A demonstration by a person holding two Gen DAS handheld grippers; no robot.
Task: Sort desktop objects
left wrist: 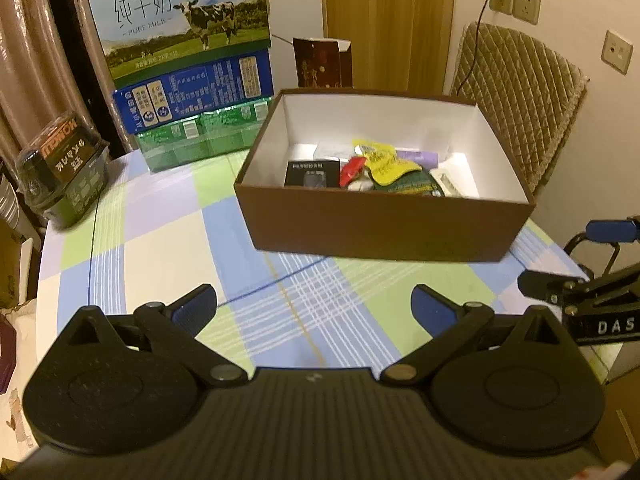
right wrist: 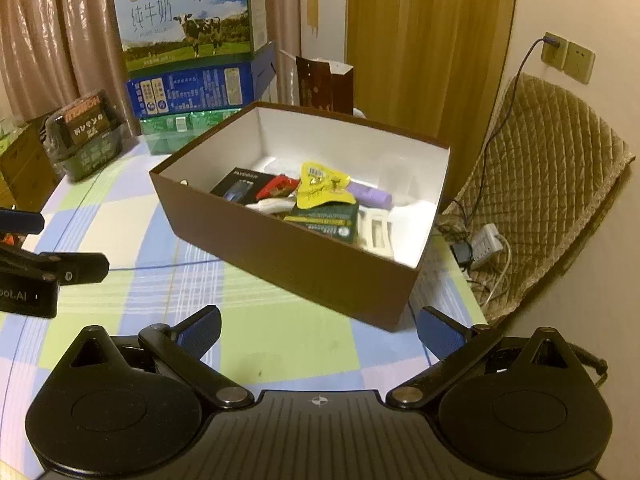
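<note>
While both tools hang above the checked tablecloth (left wrist: 160,248), the left gripper (left wrist: 314,306) has its blue-padded fingers spread wide with nothing between them, and the right gripper (right wrist: 320,330) is spread just as wide, likewise bare. Ahead of them sits the brown box (right wrist: 304,264), white inside, holding the sorted bits: a yellow packet (right wrist: 324,190), a green carton (right wrist: 328,220), a black carton (right wrist: 240,188), a red sachet (right wrist: 276,186) and a purple tube (right wrist: 370,196) (all jumbled together). Stacked milk cartons (left wrist: 180,32) stand behind.
</note>
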